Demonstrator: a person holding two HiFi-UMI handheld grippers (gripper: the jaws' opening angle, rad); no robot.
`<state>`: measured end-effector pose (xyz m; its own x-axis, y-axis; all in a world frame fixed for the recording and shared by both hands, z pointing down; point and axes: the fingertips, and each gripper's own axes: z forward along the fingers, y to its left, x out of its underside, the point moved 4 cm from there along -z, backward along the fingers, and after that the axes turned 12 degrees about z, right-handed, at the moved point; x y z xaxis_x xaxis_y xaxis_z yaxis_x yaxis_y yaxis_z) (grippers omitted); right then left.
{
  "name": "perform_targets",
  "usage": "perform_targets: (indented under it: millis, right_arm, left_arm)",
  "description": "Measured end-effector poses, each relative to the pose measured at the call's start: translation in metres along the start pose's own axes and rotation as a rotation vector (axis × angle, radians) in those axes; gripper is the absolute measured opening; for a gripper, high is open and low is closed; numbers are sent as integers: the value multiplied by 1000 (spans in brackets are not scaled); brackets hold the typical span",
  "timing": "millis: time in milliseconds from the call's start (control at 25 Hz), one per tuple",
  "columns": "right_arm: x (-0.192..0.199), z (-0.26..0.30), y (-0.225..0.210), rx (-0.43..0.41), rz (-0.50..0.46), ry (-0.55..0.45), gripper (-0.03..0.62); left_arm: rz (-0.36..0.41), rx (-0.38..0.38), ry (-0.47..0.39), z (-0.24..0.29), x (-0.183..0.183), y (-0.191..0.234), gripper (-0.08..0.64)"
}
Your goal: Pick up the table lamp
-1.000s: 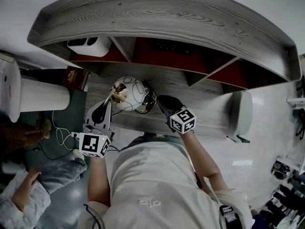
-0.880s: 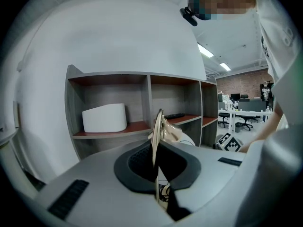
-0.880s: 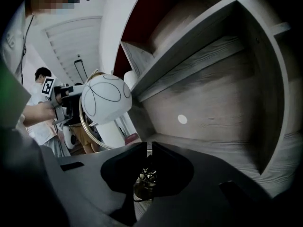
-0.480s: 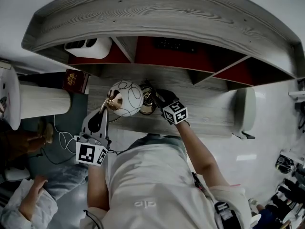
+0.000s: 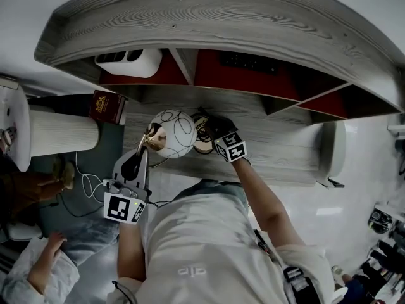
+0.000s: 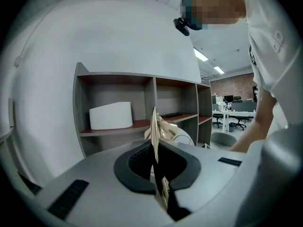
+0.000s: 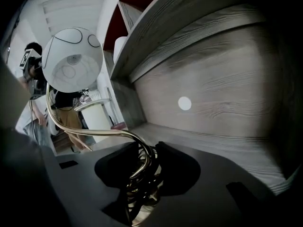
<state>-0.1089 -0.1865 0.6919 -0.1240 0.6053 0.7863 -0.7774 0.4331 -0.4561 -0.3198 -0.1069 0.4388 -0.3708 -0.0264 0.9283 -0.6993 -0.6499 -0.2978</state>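
White, black and gold on the table lamp (image 5: 172,133).
Its white shade is seen looped with black lines, its stem gleaming gold; the shelf unit (image 5: 209,18) is shown in grey wood grain, lined red inside.

A grey wood-grain shelf unit (image 5: 209,18) is overhanging the grey desktop (image 5: 285,145), capping the room above it. The table lamp (image 5: 174,133), with its white globe shade (image 7: 71,56) and looping gold stem (image 7: 98,131), is crowding the left part beside a dark red box (image 5: 107,106). Rightwards the desktop is running open toward a pale grey chair (image 5: 331,154).
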Motion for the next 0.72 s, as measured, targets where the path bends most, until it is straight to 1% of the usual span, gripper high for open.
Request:
perform_targets:
  millis: [120, 240, 360, 560, 720]
  right_arm:
    - [-4, 6, 1, 28, -46, 6, 154]
    - [-6, 9, 6, 59, -127, 36, 128]
    - [-7, 13, 11, 84, -185, 54, 102]
    - [-8, 16, 14, 101, -216, 86, 87]
    - [-8, 16, 14, 118, -228, 114, 83]
  left_arm:
    - [-22, -3, -7, -3, 3, 4, 15]
    - [-42, -13, -7, -6, 7, 8, 15]
    - [-49, -10, -12, -8, 9, 9, 15]
    - [-68, -25, -14, -10, 11, 12, 15]
    - [-108, -46, -8, -13, 15, 16, 15]
